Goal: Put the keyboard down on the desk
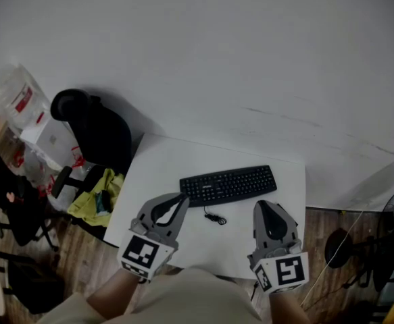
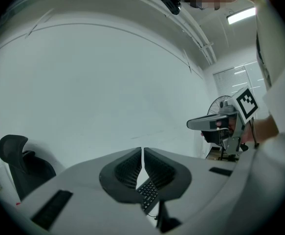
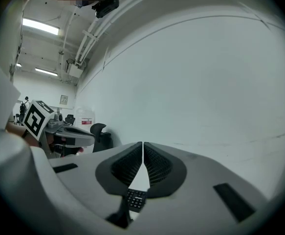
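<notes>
The black keyboard (image 1: 228, 184) lies flat, keys up, on the far half of the small white desk (image 1: 157, 167), lengthwise across it, right end slightly farther away; its thin cable (image 1: 215, 217) curls on the desktop beside its near edge

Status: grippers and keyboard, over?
Shut and empty: left hand-held gripper, right hand-held gripper. The keyboard lies flat on the desk, ungripped. Only its cable lies in front.

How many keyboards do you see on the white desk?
1: the black keyboard lies flat on the desk, toward its far edge. No other seems hidden.
</notes>
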